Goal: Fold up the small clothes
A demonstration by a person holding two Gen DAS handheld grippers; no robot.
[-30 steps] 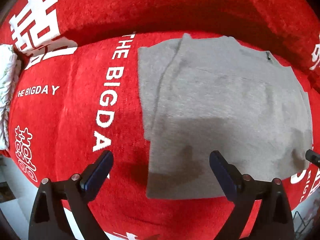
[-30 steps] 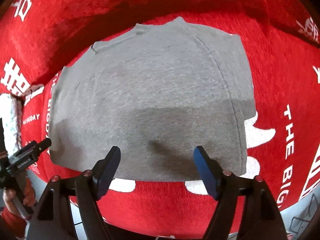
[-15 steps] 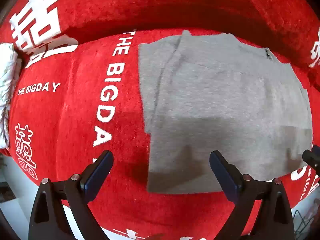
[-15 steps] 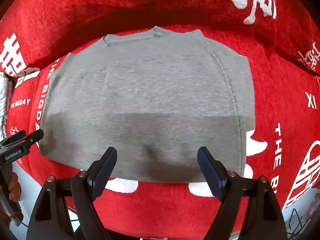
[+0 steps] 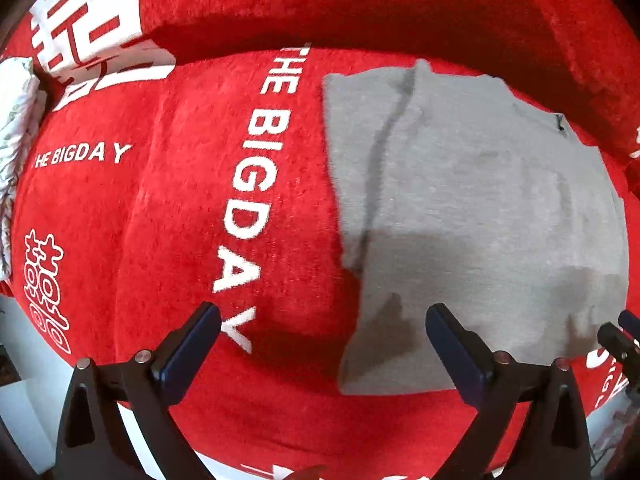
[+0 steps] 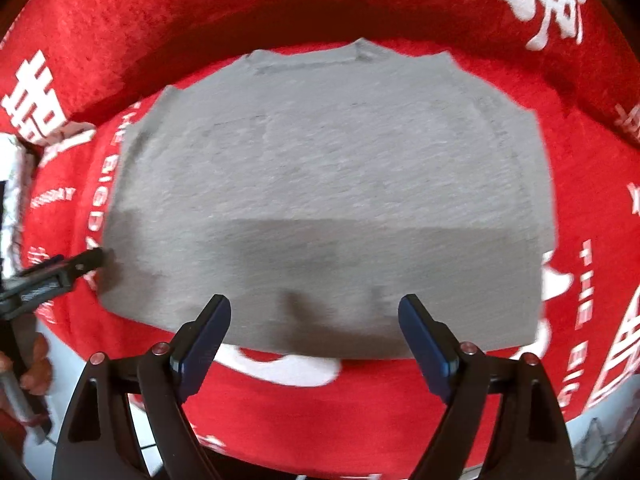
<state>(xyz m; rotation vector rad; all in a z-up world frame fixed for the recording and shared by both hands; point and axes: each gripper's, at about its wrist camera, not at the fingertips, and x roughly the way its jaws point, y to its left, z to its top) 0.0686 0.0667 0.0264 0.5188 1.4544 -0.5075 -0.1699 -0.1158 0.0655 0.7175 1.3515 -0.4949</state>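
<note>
Shifted along the near hem of the shirt [image 6: 328, 208] lying flat on the red blanket [image 5: 168, 208], both jaw pairs just opened wider with nothing between, left gripper [image 5: 320, 344] over its corner, right gripper [image 6: 316, 332] mid-hem, seemingly readying a fold.

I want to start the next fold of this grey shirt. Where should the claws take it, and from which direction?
Probably at the two near hem corners of the grey shirt, coming straight down from above. It lies flat on the red blanket, and the near hem is a free straight edge close under the open left claw and right claw.
</note>
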